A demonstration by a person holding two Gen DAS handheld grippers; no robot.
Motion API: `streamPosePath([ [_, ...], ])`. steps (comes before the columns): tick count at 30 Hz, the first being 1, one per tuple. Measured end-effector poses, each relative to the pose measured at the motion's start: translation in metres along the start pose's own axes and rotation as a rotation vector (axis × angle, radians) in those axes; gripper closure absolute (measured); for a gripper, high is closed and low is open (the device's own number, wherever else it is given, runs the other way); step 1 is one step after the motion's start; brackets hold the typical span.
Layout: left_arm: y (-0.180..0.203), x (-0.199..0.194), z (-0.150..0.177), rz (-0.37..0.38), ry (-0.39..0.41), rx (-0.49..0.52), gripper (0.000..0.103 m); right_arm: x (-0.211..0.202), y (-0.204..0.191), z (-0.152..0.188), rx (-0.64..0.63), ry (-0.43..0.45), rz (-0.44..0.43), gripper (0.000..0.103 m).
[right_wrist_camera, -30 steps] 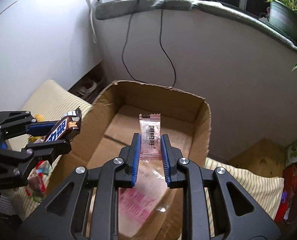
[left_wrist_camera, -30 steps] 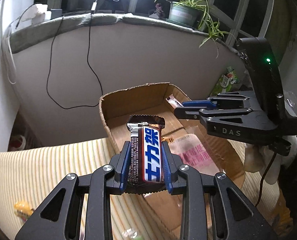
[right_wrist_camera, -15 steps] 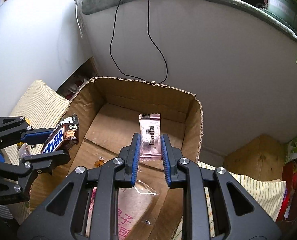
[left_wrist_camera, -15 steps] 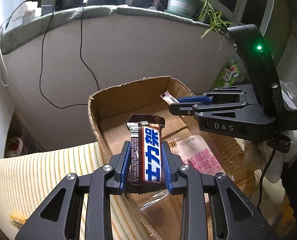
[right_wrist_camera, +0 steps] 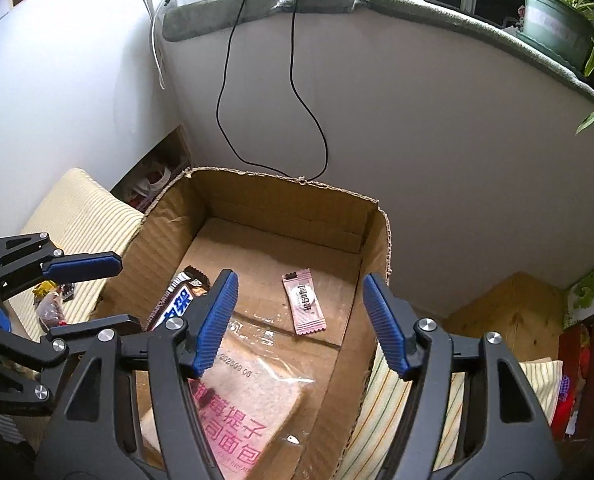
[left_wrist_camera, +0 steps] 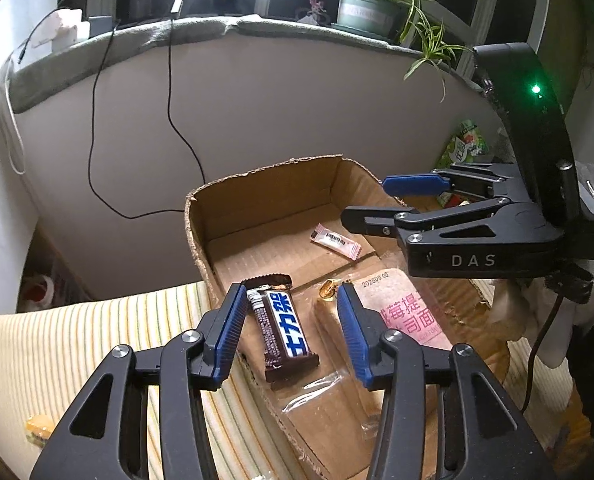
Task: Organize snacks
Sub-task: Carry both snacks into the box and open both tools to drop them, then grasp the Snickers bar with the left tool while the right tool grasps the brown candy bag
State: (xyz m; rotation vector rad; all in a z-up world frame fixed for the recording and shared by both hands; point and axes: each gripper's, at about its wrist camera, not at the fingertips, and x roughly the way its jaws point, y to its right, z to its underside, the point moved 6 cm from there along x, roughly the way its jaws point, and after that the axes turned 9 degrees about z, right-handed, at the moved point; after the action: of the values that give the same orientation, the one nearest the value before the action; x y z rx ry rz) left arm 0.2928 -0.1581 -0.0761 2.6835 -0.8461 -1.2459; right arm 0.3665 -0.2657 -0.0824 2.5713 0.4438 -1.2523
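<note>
Brown chocolate bar [left_wrist_camera: 281, 326], pink candy sachet [left_wrist_camera: 335, 241] and bagged pink-labelled bread [right_wrist_camera: 233, 412] lie flat in the open cardboard box [left_wrist_camera: 257, 192]

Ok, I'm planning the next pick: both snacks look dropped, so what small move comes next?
Probably lift both open grippers clear of the cardboard box: the chocolate bar and pink sachet already lie inside, and more snacks wait on the striped cushion.

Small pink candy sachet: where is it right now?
The small pink candy sachet lies loose on the floor of the brown cardboard box, toward its far wall, beyond the clear-wrapped bread bag and right of the brown chocolate bar.
</note>
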Motion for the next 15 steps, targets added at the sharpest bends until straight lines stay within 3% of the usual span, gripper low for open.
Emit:
streamPosePath([
  [10, 0.004, -0.028, 0.007, -0.009, 0.03, -0.001, 0.056, -0.03, -0.006, 0.006, 0.005, 0.031, 0.002, 0.029],
  [15, -0.004, -0.056, 0.013, -0.045, 0.068, -0.006, 0.034, -0.057, -0.016, 0.013, 0.002, 0.068, -0.003, 0.017],
])
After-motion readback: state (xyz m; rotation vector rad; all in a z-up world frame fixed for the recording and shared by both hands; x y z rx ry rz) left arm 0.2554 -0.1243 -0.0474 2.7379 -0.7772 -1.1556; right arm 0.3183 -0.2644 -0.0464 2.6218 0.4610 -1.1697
